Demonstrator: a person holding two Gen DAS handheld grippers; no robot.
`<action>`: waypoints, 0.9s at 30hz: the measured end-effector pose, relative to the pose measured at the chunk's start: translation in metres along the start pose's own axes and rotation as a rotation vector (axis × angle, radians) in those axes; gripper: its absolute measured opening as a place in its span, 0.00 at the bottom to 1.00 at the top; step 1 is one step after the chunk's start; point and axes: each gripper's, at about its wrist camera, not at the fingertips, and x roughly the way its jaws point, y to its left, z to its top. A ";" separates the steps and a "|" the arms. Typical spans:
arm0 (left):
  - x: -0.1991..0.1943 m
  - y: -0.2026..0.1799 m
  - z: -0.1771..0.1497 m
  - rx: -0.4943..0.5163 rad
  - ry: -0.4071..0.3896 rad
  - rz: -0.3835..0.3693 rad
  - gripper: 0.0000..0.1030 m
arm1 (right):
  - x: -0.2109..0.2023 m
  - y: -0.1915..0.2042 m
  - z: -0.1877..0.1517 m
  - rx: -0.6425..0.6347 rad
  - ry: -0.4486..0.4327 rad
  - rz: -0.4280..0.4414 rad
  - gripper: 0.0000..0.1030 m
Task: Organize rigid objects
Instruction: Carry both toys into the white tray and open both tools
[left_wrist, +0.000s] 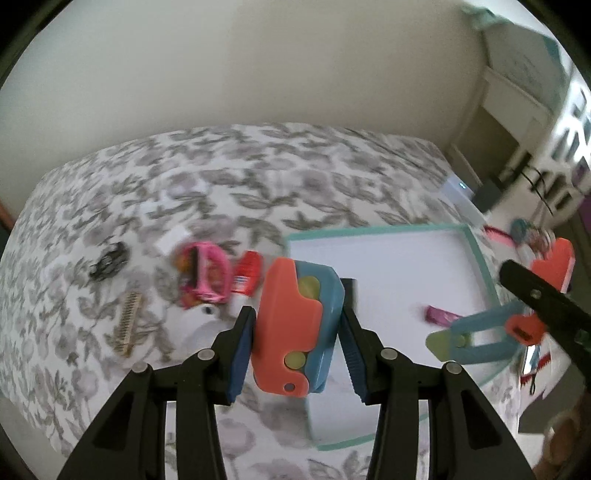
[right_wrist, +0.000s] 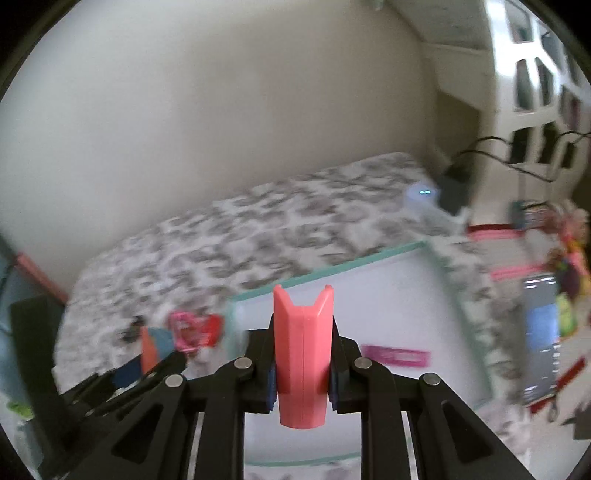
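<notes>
Over a floral bed (left_wrist: 221, 177) with a teal-rimmed tray (left_wrist: 476, 243), the left tongs (left_wrist: 297, 332) clamp a stiff, light-looking plastic toy (left_wrist: 295, 325) across its flat sides, the right tongs (right_wrist: 301, 373) pinching a coral piece (right_wrist: 301, 354), both likely slippery.

My left gripper (left_wrist: 297, 325) points steeply down, jaws part-spread, blue pads (left_wrist: 242, 354) pressed on both flanks of a coral-and-blue toy (left_wrist: 295, 325). My right gripper (right_wrist: 302, 363) is nearly closed, clamping a coral toy piece (right_wrist: 302, 354). From the left wrist, the right gripper sits at three o'clock.
</notes>
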 end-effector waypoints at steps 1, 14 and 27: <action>0.002 -0.007 0.000 0.013 0.003 -0.006 0.46 | 0.004 -0.006 0.000 0.006 0.008 -0.025 0.20; 0.053 -0.060 -0.020 0.112 0.161 -0.059 0.46 | 0.062 -0.054 -0.026 0.068 0.234 -0.111 0.21; 0.088 -0.057 -0.035 0.097 0.265 -0.039 0.46 | 0.096 -0.055 -0.050 0.037 0.371 -0.121 0.21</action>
